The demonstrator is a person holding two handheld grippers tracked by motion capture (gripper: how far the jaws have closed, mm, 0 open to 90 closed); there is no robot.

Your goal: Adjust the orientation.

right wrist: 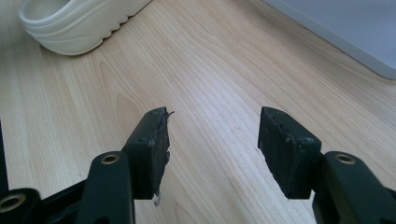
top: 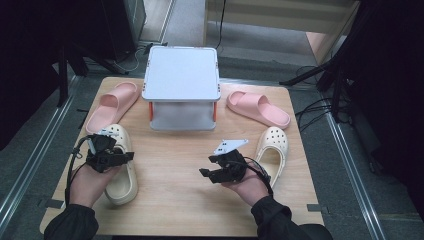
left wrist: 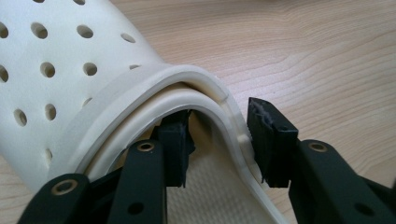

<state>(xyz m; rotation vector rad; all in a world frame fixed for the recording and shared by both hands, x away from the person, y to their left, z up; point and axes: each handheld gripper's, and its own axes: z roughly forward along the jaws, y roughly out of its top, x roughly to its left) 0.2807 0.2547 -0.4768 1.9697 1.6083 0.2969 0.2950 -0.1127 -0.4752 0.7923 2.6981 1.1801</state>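
Clog (left wrist: pixel 70 74) wall is sitting between the left gripper's (left wrist: pixel 219 140) half-closed fingers, risking slipping out if barely pinched, while the right gripper's (right wrist: pixel 212 149) fingers are spread, empty.

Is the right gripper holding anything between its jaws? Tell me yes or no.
No: in the right gripper view the right gripper stands open over the bare table, with nothing between its jaws.

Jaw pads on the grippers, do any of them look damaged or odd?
Yes. In the right gripper view both pads look chipped and ragged along their edges, with a frayed shred hanging from the left one. The left gripper shows similar rough wear on its outer pad, beside the cream clog's rim.
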